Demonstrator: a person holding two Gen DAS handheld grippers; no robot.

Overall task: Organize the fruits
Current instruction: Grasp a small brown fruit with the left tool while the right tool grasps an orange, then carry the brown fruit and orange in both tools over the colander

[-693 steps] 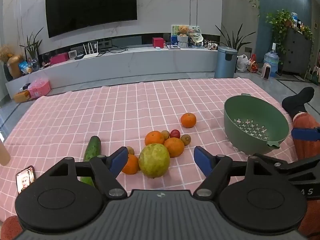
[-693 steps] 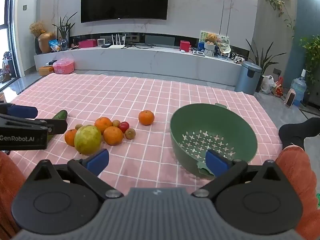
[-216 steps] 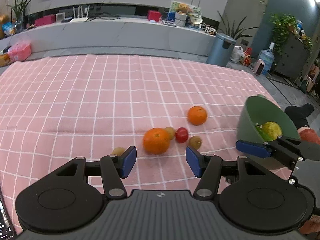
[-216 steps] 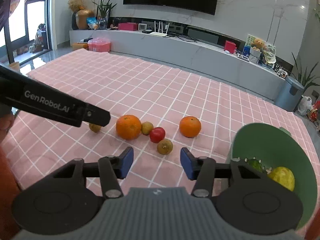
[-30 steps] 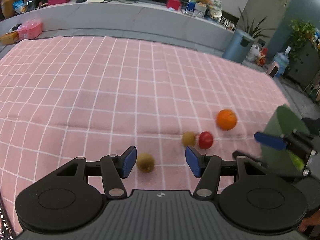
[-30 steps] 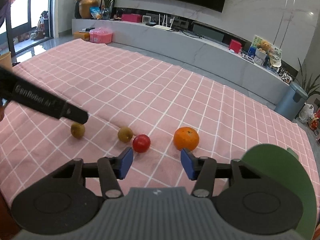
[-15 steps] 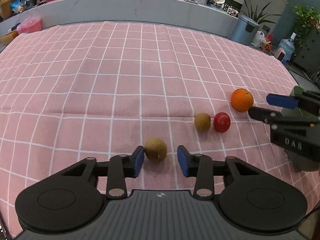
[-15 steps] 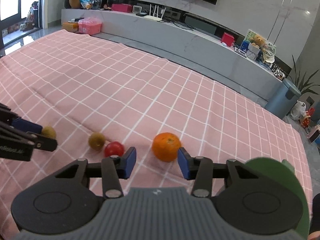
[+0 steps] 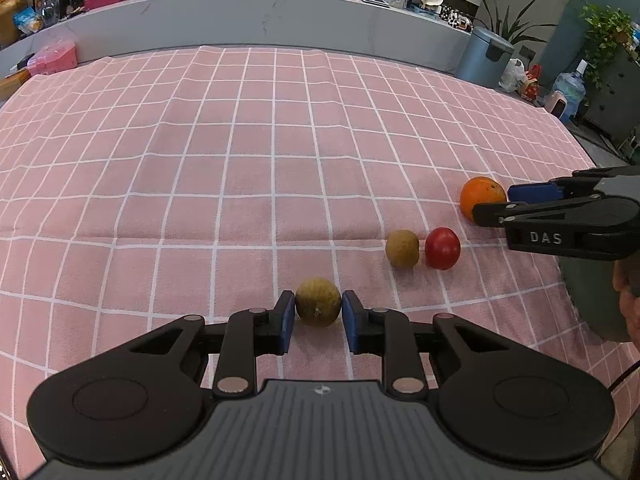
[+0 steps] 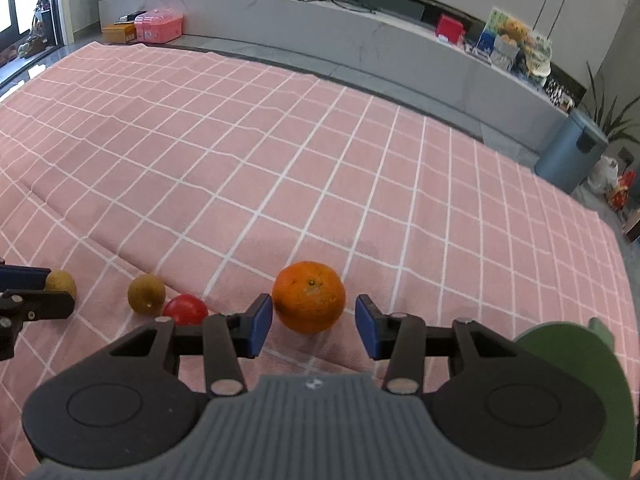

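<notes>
— Fruits: where are they relative to each gripper?
— The left gripper (image 9: 318,314), its jaws having just closed, is clamped on a brown kiwi (image 9: 318,301) on the pink checked cloth (image 9: 240,160).
— And the right gripper (image 10: 314,320)?
— It is spread around the orange (image 10: 309,297), with a gap at its right pad. The tomato (image 10: 185,309) and second kiwi (image 10: 146,294) lie to its left, the green bowl (image 10: 576,364) to its right.

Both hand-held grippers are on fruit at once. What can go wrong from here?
1. The left hand-held gripper has just closed on the brown fruit, gripping only its near half; it may squirt out forward.
2. The right hand-held gripper is open around the orange, with a gap on one side. Closing could roll it.
3. The red fruit lies beside its left finger and may get nudged.
</notes>
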